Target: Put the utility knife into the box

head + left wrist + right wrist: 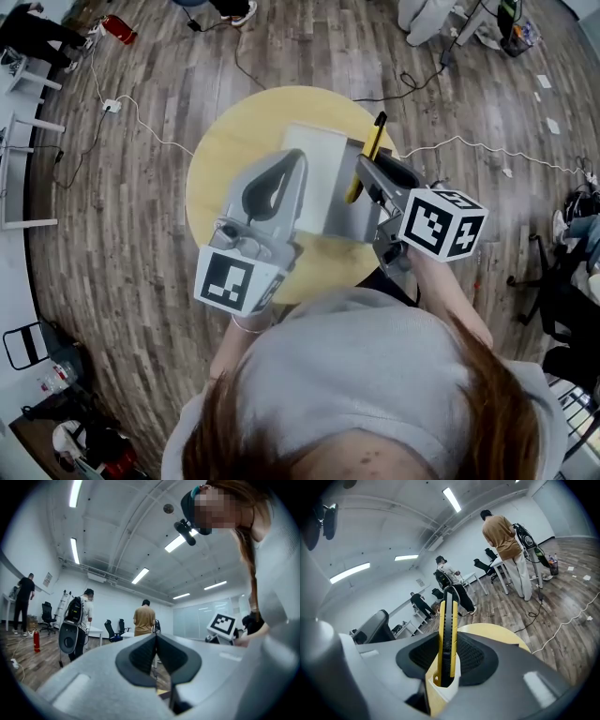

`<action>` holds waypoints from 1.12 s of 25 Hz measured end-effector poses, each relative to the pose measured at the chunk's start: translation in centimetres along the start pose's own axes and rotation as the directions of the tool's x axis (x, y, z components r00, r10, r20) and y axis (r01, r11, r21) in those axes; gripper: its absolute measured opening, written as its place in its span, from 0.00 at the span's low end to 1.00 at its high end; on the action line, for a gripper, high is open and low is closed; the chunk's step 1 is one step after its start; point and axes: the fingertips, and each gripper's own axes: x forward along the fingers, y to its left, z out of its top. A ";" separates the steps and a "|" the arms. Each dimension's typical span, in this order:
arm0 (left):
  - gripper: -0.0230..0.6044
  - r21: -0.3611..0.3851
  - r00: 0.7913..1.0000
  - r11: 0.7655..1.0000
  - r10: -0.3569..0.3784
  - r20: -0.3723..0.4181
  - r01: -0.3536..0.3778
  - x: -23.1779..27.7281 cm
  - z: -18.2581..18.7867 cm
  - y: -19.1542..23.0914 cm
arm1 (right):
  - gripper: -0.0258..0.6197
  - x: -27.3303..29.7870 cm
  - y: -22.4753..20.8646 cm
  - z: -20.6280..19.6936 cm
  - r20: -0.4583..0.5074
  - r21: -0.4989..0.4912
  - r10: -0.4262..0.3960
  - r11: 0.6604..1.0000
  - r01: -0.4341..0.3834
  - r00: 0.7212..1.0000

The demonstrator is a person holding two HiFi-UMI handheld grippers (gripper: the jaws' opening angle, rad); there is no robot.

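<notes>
Your right gripper [370,178] is clamped on the utility knife [446,634], a slim yellow body with a black ribbed strip down its middle. The knife runs lengthwise out past the jaw tips, at the right edge of the white box [314,161]. Your left gripper [296,159], jaws pressed together on nothing, hangs over the left half of the box and covers part of its top; the box rests on a round yellow table [220,164], and beyond the box a white cable [469,142] trails over the wood floor [141,281].
</notes>
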 end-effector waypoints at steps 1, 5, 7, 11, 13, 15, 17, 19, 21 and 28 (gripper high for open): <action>0.04 -0.001 1.000 1.000 -0.003 -0.002 0.003 0.0 0.0 -0.1 | 0.23 0.1 -0.4 -0.4 -0.009 0.010 -0.011 1.000 0.011 1.000; 0.04 -0.003 1.000 1.000 -0.011 0.000 0.011 0.1 -0.1 -0.6 | 0.23 0.7 -2.3 -2.0 -0.058 0.049 -0.062 0.997 0.065 0.996; 0.04 -0.005 1.000 1.000 -0.014 0.000 0.014 0.0 -0.1 -0.6 | 0.23 1.3 -3.2 -3.1 -0.090 0.073 -0.086 0.993 0.092 0.992; 0.04 -0.015 1.000 1.000 -0.016 -0.006 0.016 0.0 -0.6 -0.8 | 0.23 2.4 -5.1 -5.9 -0.162 0.094 -0.116 0.987 0.133 0.980; 0.04 -0.016 1.000 1.000 -0.018 -0.010 0.018 0.2 -0.8 -1.1 | 0.23 2.7 -6.2 -7.2 -0.201 0.095 -0.134 0.983 0.155 0.970; 0.04 -0.016 1.000 1.000 -0.017 -0.011 0.017 0.4 -0.9 -1.4 | 0.23 2.8 -7.3 -8.1 -0.228 0.099 -0.153 0.979 0.179 0.962; 0.04 -0.019 1.000 1.000 -0.011 -0.011 0.011 0.4 -0.9 -1.3 | 0.23 3.1 -8.1 -8.8 -0.248 0.106 -0.168 0.974 0.199 0.954; 0.04 -0.021 1.000 1.000 -0.004 -0.013 0.004 0.2 -1.0 -1.1 | 0.23 3.5 -8.6 -9.6 -0.270 0.120 -0.175 0.970 0.213 0.947; 0.04 -0.021 1.000 1.000 0.003 -0.015 -0.003 0.0 -1.0 -1.0 | 0.23 3.8 -8.9 -10.4 -0.291 0.136 -0.176 0.965 0.223 0.941; 0.04 -0.023 1.000 1.000 0.020 -0.010 -0.020 -0.2 -1.0 -0.9 | 0.23 4.7 -10.3 -12.7 -0.364 0.232 -0.170 0.936 0.266 0.916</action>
